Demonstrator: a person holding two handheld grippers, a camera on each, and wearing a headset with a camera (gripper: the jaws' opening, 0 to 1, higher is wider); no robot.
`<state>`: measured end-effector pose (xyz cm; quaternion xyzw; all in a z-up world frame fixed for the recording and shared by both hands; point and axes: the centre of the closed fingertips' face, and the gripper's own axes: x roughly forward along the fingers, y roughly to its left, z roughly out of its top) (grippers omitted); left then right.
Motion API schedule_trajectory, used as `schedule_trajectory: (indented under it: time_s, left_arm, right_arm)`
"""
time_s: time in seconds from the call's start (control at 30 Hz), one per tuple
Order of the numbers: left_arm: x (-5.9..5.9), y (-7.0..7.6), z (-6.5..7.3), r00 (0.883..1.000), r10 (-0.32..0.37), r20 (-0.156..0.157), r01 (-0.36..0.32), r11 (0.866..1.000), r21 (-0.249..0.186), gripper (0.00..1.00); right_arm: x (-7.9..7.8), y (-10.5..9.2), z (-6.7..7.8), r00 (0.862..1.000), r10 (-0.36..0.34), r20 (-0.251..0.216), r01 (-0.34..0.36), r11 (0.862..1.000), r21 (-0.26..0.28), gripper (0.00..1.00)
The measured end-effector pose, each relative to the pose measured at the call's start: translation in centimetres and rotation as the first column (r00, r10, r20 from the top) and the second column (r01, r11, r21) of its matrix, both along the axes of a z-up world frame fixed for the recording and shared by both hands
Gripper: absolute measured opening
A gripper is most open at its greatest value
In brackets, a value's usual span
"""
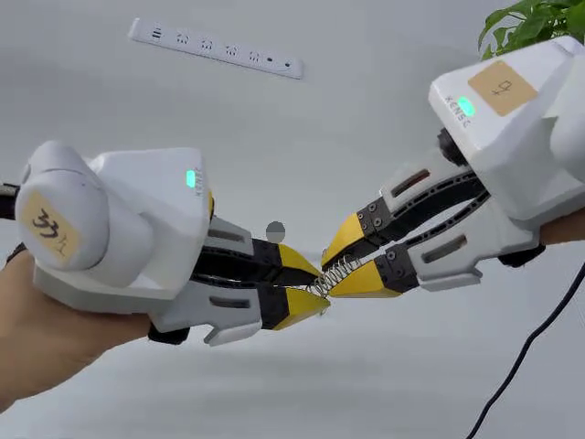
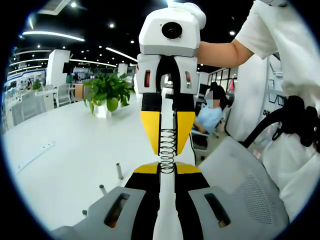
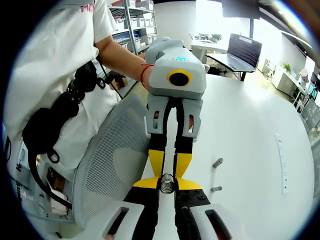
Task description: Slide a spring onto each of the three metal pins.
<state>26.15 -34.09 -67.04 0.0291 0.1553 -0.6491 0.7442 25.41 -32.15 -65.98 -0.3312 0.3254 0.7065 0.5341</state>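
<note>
1. Under all of it, the white table is spreading out wide.
2. On the left, the left gripper is squeezing one end of the spring.
3. Facing it, the right gripper is pinching the other end.
4. Far back, a power strip is lying flat on the table.
5. Between the two grippers, the spring is being held up off the table.
6. Down on the table, the metal pins are standing up straight, well apart from the spring.

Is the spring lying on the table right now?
No, the spring is gripped in mid-air between the left gripper and right gripper.
</note>
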Motion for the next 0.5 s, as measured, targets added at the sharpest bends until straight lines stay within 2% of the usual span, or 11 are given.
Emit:
schedule_trajectory:
  time_s: [0.5]
  left_arm:
    - [-0.03,0.13,-0.21,1.0,-0.009,0.003,0.009,1.0,0.001,0.07]
  right_arm:
    - [0.05,-0.04,-0.2,1.0,0.007,-0.003,-0.007,1.0,-0.008,0.06]
